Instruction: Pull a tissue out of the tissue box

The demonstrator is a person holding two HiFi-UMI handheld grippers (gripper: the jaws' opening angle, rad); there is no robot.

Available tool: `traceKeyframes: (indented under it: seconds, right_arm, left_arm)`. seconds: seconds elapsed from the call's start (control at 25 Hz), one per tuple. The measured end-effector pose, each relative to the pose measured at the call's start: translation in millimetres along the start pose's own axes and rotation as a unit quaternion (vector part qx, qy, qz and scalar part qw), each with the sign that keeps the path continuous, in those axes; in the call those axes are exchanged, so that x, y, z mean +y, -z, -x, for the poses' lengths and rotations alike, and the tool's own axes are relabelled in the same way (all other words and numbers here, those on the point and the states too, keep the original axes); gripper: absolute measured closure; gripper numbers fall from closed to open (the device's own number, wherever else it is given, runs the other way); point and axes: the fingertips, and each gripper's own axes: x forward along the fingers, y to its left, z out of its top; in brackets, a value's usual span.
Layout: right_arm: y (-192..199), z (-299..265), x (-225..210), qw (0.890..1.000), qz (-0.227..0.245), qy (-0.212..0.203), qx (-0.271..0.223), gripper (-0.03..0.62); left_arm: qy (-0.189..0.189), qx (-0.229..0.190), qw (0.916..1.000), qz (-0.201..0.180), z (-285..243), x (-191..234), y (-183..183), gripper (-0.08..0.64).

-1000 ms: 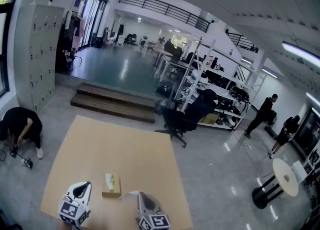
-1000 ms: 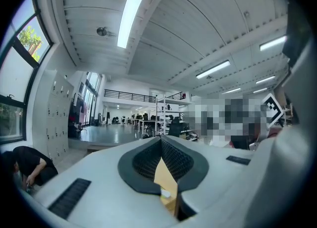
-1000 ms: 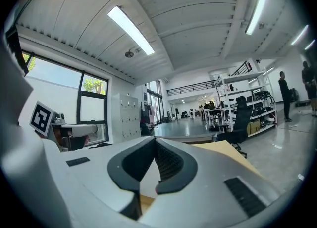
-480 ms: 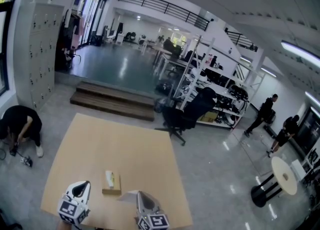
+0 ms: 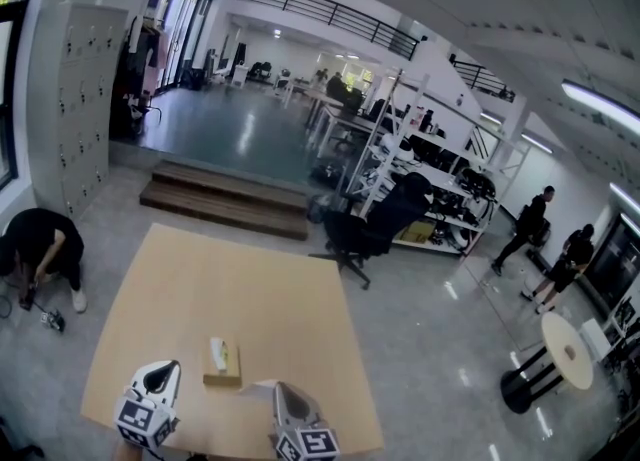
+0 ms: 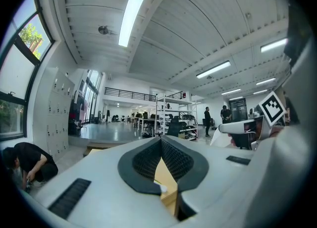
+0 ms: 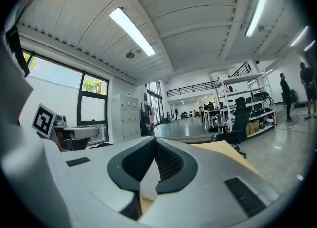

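Note:
The tissue box [image 5: 222,365], tan with a green-and-white top, lies on the tan table [image 5: 240,289] near its front edge. In the head view my left gripper [image 5: 168,369] sits just left of the box, and my right gripper [image 5: 279,390] just right of it. A white tissue [image 5: 257,387] hangs from the right gripper's tips, clear of the box. In the right gripper view the jaws meet at the tips with the white tissue [image 7: 147,182] caught between them. The left gripper [image 6: 161,142] is shut with nothing in it; the tan box [image 6: 167,185] shows below its tips.
A person [image 5: 38,249] crouches on the floor left of the table. A black office chair [image 5: 372,234] stands beyond the table's far right corner, with wooden steps [image 5: 225,204] behind. A round white table [image 5: 570,354] and two walking people [image 5: 545,249] are at right.
Both grippers, the tissue and the box keep their places. Only the people at the far right have walked a little.

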Motion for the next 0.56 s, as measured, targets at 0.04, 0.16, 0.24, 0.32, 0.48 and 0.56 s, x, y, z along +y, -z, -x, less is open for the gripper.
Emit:
traceKeyframes:
  seconds: [0.04,0.16,0.24,0.32,0.48,0.56]
  right_arm:
    - [-1,1,-1,1.000,-0.001,0.001,0.000,0.584]
    - [-2,2,-1,1.000,-0.001,0.001,-0.003,0.584]
    - [-2,1,0,1.000,-0.001,0.000,-0.003,0.584]
    - [-2,0,0,1.000,0.000,-0.001,-0.003,0.584]
    - [-3,1,3,1.000,0.000,-0.001,-0.004,0.584]
    - [-4,2,5,1.000,-0.001,-0.001,-0.003,0.584]
  left_arm:
    - [0.001,0.000,1.0000,-0.003,-1,-1,0,0.552]
    - [0.001,0.004,1.0000,-0.007,0,-3,-7,0.552]
    - [-0.001,0.004,1.0000,-0.004,0,-3,-11,0.552]
    - [0.002,-0.001,1.0000,-0.008,-2,0,-5,0.552]
    - [0.000,0.000,1.0000,-0.001,1,0,-5,0.552]
    - [0.001,0.003,1.0000,-0.002,3,0,-5,0.552]
